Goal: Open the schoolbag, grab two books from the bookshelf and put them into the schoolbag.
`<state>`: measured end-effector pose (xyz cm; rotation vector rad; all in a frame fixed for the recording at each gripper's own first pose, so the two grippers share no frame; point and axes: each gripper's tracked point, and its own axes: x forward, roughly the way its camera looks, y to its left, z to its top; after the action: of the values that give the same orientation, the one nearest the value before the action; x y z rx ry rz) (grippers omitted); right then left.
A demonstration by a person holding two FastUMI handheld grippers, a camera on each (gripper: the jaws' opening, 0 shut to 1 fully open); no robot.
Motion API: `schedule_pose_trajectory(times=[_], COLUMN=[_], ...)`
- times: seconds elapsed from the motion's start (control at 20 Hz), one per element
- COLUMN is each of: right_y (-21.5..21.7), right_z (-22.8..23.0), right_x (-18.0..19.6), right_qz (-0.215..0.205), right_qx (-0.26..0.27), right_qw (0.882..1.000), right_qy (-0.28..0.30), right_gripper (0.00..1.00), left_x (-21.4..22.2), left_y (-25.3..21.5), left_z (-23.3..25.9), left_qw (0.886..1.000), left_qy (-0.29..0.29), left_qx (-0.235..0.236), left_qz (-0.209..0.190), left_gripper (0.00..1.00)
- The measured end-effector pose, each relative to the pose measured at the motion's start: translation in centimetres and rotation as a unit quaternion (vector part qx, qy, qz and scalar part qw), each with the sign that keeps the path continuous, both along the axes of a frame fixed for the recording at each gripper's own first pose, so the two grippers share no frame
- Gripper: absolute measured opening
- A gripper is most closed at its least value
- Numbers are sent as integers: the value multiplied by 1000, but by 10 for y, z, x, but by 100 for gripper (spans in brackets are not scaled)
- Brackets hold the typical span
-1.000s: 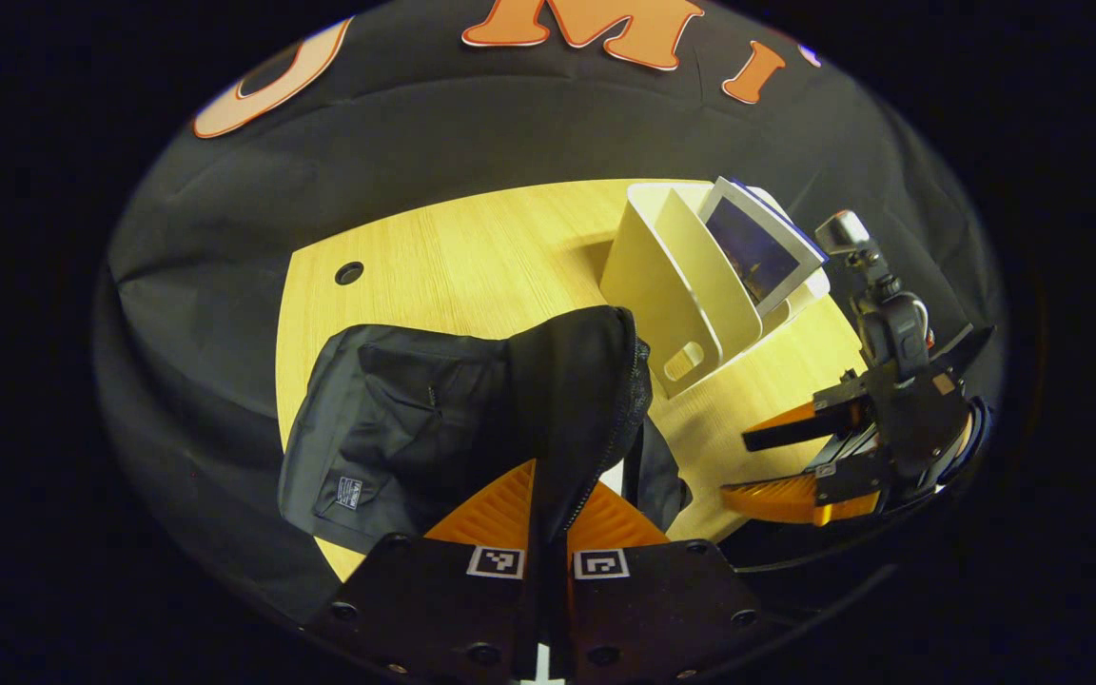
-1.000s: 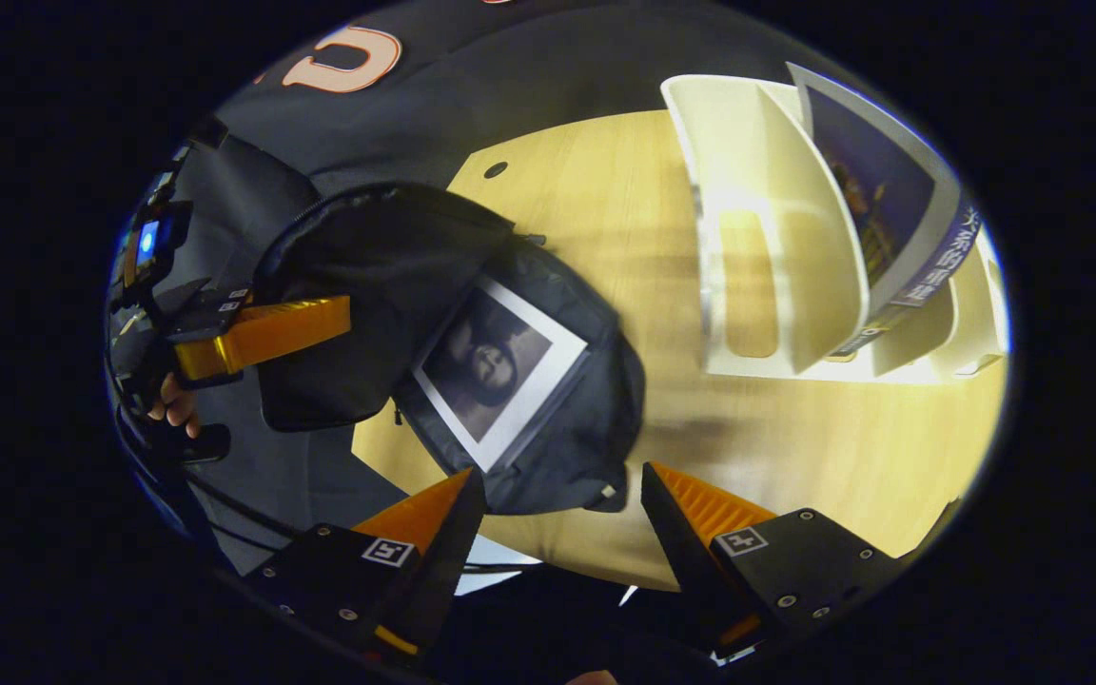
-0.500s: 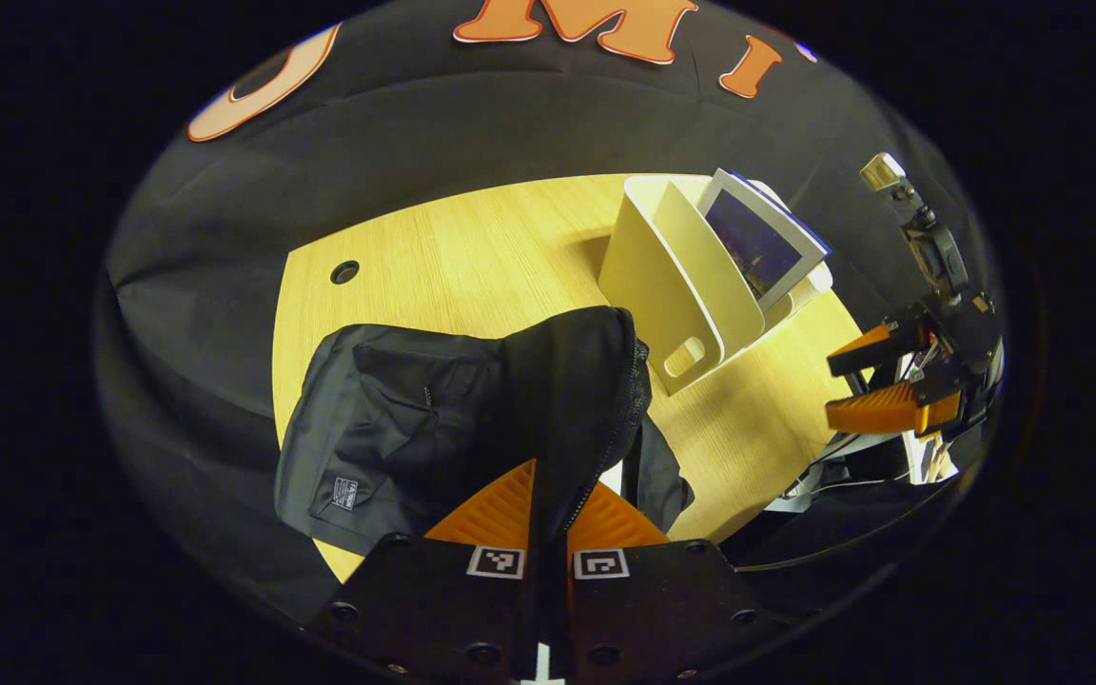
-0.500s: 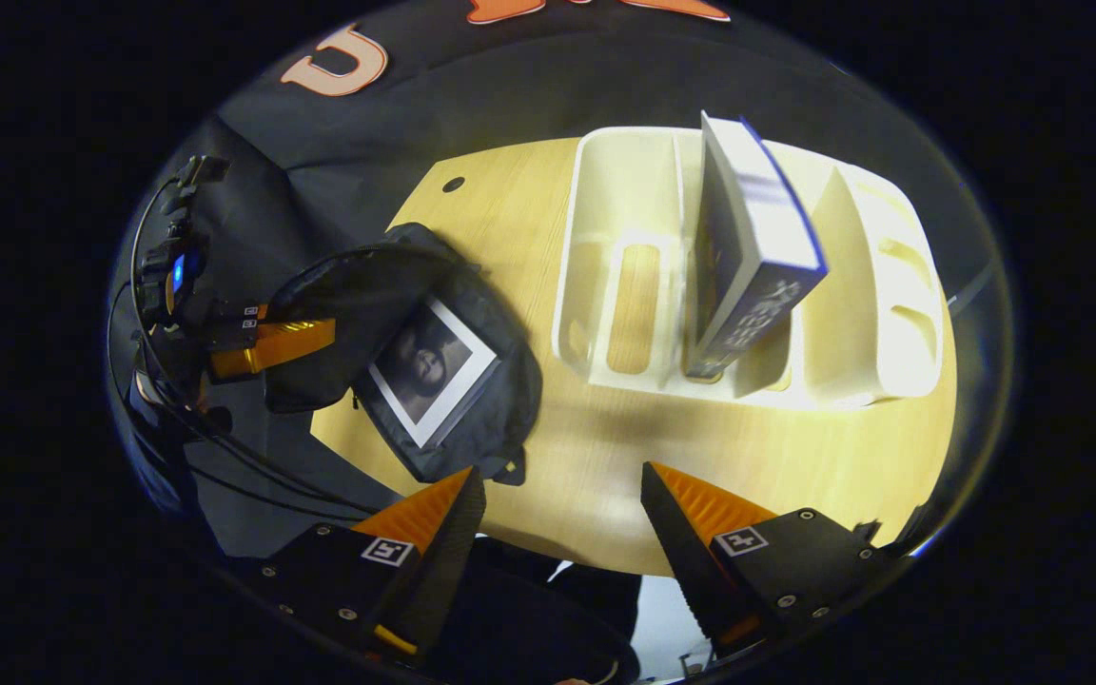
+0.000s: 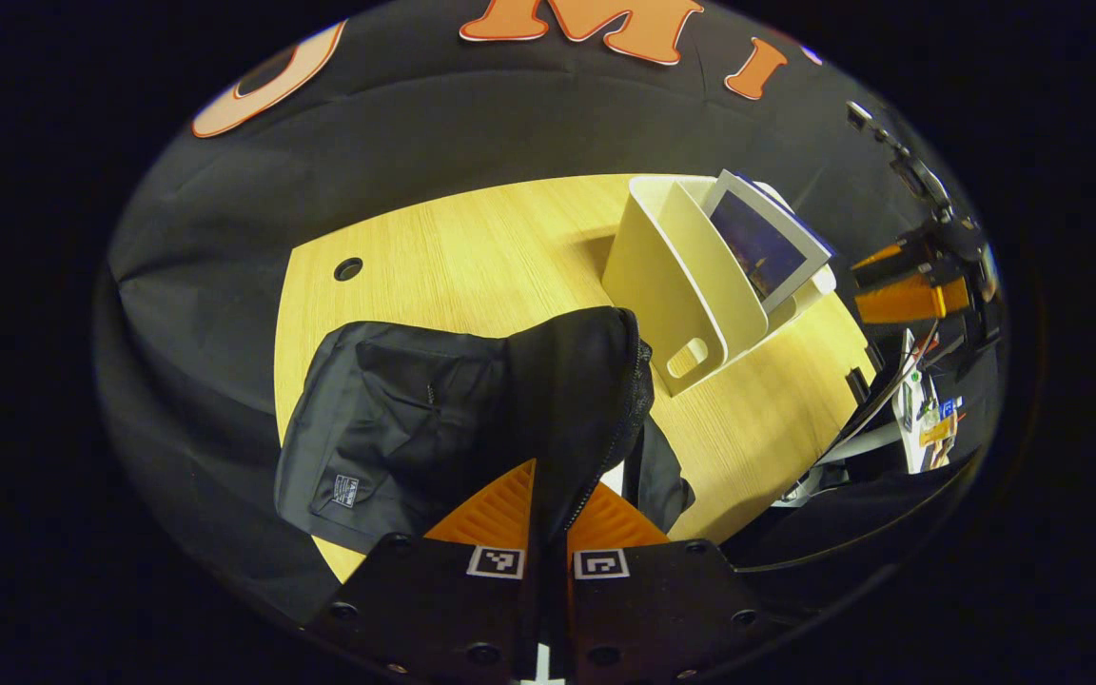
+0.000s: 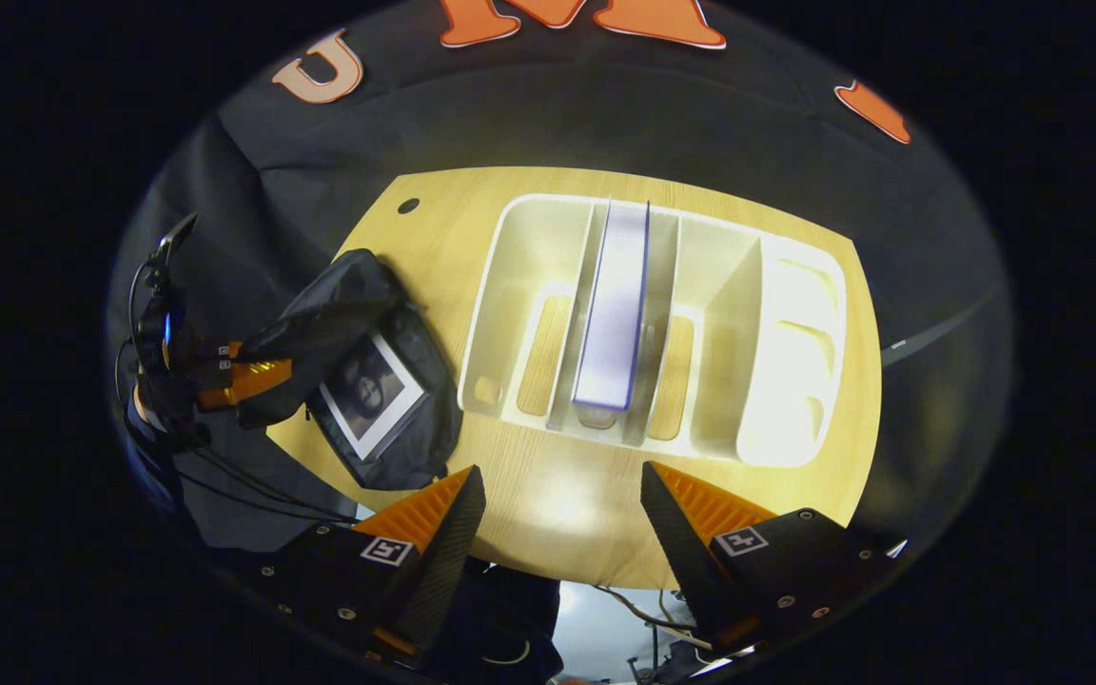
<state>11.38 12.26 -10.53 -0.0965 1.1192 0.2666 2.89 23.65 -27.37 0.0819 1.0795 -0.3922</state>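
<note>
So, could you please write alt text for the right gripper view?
The open right gripper hovers above a white bookshelf holding one upright book. On the wooden table's left, the left gripper holds open a black schoolbag containing another book.

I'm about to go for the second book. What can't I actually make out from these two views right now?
- Inside of the schoolbag: in the right gripper view the first book shows in the opening, but the lifted flap hides the interior in the left gripper view.
- Second book: edge-on in the right gripper view; its cover is cut by the bookshelf divider in the left gripper view.
- Right tool: open.
- Left tool: pinches the flap.
</note>
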Motion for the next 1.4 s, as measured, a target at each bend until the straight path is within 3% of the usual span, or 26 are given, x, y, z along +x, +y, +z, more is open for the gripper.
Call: schedule_pose_trajectory(times=[0.8, 0.95, 1.0, 1.05, 1.1, 1.15, 1.25, 1.4], right_y=[-6, -7, -6, -4, -2, -2, -6, -10], right_z=[-21, -34, -37, -40, -41, -44, -47, -47], right_x=[95, 101, 103, 103, 103, 102, 106, 101], right_qz=[-32, -41, -40, -39, -39, -37, -42, -52], right_qx=[-9, -30, -32, -34, -34, -38, -51, -58], right_qw=[998, 997, 997, 997, 997, 996, 996, 994], right_qy=[45, 51, 55, 59, 63, 66, 66, 73], right_gripper=[98, 87, 76, 82, 80, 72, 46, 41], left_x=[-3, -4, -3, -4, -4, -4, -4, -5], left_y=[2, 1, 1, 1, 1, 2, 1, 0], left_z=[0, 0, -1, -1, -1, -2, -2, -3], left_qw=[1000, 1000, 1000, 1000, 1000, 1000, 999, 999], left_qy=[-1, -1, -1, 0, 1, 1, 2, -1], left_qx=[2, 2, 1, 0, 0, 0, -2, -5], left_qz=[19, 24, 25, 25, 27, 29, 36, 39], left_gripper=[5, 5, 5, 5, 5, 5, 5, 5])
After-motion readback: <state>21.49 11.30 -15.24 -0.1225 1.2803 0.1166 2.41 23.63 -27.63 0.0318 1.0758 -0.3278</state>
